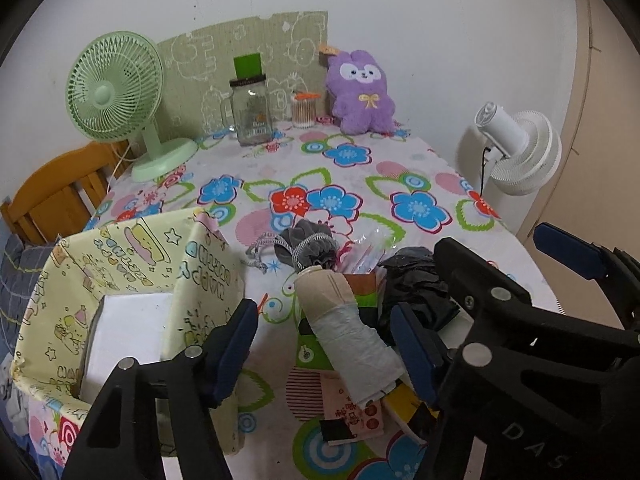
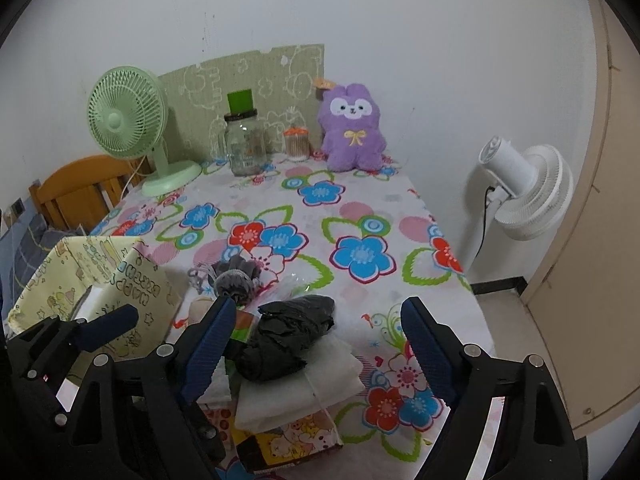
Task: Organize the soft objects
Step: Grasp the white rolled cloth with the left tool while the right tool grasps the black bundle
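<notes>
A pile of soft things lies at the table's near edge: a roll of pale plastic bags (image 1: pixel 352 332), a crumpled black bag (image 2: pixel 288 332), a grey drawstring pouch (image 1: pixel 306 246) and folded white cloth (image 2: pixel 304 392). A pale yellow cartoon-print basket (image 1: pixel 120 280) stands at the near left and holds a white box (image 1: pixel 128 332). My left gripper (image 1: pixel 324 344) is open, with the bag roll between its fingers. My right gripper (image 2: pixel 320 348) is open above the black bag and the white cloth. A purple plush bunny (image 2: pixel 352 128) sits at the far wall.
A green desk fan (image 1: pixel 120 92), a glass jar (image 1: pixel 250 114) and a cotton-swab tub (image 1: pixel 304 110) stand at the back of the floral tablecloth (image 1: pixel 360 184). A white floor fan (image 2: pixel 528 196) stands to the right. A wooden chair (image 1: pixel 60 188) is at the left.
</notes>
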Motion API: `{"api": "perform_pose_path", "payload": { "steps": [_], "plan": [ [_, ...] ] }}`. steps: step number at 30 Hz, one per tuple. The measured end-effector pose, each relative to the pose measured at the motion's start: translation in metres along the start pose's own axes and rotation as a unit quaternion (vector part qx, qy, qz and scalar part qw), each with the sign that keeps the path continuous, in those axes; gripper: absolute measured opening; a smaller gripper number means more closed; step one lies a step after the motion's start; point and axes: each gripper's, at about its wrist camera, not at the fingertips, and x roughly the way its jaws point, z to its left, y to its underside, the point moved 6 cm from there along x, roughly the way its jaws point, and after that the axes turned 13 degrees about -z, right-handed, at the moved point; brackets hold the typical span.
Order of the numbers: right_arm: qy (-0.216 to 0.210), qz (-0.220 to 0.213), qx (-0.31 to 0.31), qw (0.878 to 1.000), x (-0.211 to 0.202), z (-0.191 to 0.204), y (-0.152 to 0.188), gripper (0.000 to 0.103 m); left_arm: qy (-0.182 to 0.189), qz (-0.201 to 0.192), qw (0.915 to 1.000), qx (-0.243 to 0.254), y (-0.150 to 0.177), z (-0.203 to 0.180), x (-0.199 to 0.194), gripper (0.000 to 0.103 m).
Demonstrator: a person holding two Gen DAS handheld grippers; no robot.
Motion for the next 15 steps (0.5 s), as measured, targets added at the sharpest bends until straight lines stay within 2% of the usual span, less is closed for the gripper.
{"api": "perform_pose_path", "payload": {
  "steps": [8, 10, 13, 15],
  "plan": [
    [-0.011, 0.029, 0.007, 0.999, 0.022, 0.003, 0.013, 0.083, -0.03, -0.003, 0.9993, 0.022, 0.003, -0.003, 0.008, 0.063],
    [-0.012, 0.034, 0.008, 0.999, 0.025, 0.004, 0.015, 0.083, -0.026, 0.0, 0.9994, 0.023, 0.004, -0.005, 0.009, 0.058],
    [-0.013, 0.039, 0.007, 0.999, 0.026, 0.004, 0.017, 0.083, -0.009, 0.015, 0.9998, 0.013, 0.008, -0.009, 0.015, 0.058],
    [-0.01, 0.043, 0.006, 0.999, 0.028, 0.003, 0.019, 0.083, -0.011, 0.02, 0.9996, 0.013, 0.01, -0.01, 0.017, 0.054]
  ]
}}
